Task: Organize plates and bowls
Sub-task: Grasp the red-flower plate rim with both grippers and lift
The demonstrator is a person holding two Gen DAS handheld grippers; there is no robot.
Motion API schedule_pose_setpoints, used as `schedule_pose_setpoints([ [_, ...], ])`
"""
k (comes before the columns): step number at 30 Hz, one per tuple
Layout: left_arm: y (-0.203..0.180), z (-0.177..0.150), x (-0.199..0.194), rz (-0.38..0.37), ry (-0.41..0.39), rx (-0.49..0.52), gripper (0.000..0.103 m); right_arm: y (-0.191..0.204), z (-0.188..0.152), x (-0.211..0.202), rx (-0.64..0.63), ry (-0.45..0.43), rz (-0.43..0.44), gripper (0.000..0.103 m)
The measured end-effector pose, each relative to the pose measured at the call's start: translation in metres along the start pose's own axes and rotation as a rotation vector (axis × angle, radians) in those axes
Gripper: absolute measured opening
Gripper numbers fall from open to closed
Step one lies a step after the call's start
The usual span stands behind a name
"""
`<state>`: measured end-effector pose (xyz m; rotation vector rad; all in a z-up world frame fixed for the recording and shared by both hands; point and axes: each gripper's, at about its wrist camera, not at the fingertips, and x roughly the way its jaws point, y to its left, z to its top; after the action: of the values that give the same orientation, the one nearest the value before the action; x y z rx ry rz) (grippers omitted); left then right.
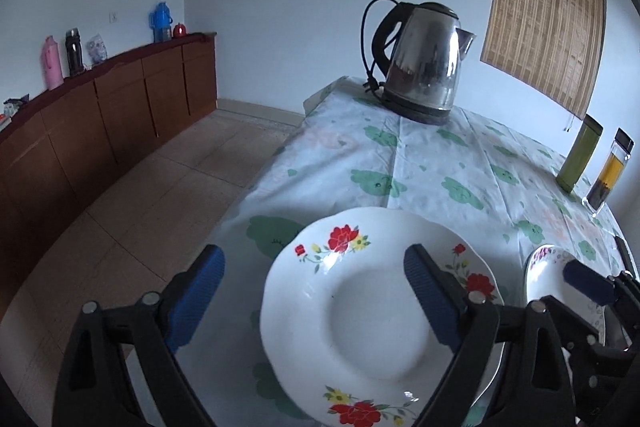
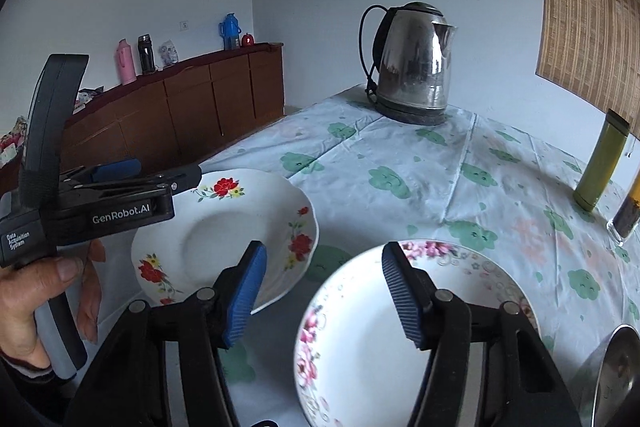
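Observation:
A white plate with red flowers [image 1: 372, 311] lies on the table near its left edge; it also shows in the right wrist view [image 2: 224, 231]. My left gripper [image 1: 316, 291] is open, its fingers astride the plate's left part, and shows from the side in the right wrist view [image 2: 152, 173]. A white plate with pink flowers [image 2: 360, 339] lies to the right; its edge shows in the left wrist view [image 1: 548, 275]. My right gripper [image 2: 324, 291] is open over that plate's left rim.
A steel kettle [image 2: 412, 67] stands at the table's far end. A green bottle [image 2: 600, 163] and a glass bottle [image 2: 628, 215] stand at the right. A metal bowl's rim [image 2: 616, 379] is at the lower right. The table's left edge drops to a tiled floor [image 1: 132, 211].

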<state>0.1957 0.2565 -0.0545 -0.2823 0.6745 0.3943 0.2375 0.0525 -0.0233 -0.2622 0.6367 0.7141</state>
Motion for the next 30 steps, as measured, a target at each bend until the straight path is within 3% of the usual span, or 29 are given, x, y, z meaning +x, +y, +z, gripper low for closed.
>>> schedule_pose_setpoints([
  [3, 0.007, -0.004, 0.011, -0.032, 0.064, -0.042, 0.086, 0.013, 0.005, 0.016, -0.017, 0.032, 0.002, 0.049],
  [6, 0.006, -0.006, 0.012, -0.033, 0.079, -0.043, 0.084, 0.021, 0.008, 0.030, -0.028, 0.069, -0.005, 0.043],
  [8, 0.005, -0.007, 0.013, -0.037, 0.085, -0.039, 0.083, 0.022, 0.008, 0.040, -0.033, 0.106, -0.014, 0.032],
  [15, 0.004, -0.010, 0.019, -0.040, 0.128, -0.027, 0.080, 0.027, 0.008, 0.062, -0.062, 0.185, -0.061, 0.032],
  [20, 0.004, -0.015, 0.027, -0.044, 0.169, -0.018, 0.063, 0.032, 0.010, 0.073, -0.102, 0.221, -0.107, 0.032],
  [22, 0.004, -0.016, 0.028, -0.041, 0.176, -0.015, 0.057, 0.031, 0.012, 0.077, -0.100, 0.240, -0.105, 0.032],
  [25, 0.006, -0.018, 0.031, -0.036, 0.185, -0.020, 0.056, 0.030, 0.013, 0.078, -0.103, 0.248, -0.091, 0.032],
  [30, 0.019, -0.017, 0.034, -0.005, 0.194, -0.053, 0.056, 0.031, 0.010, 0.071, -0.098, 0.248, 0.001, 0.032],
])
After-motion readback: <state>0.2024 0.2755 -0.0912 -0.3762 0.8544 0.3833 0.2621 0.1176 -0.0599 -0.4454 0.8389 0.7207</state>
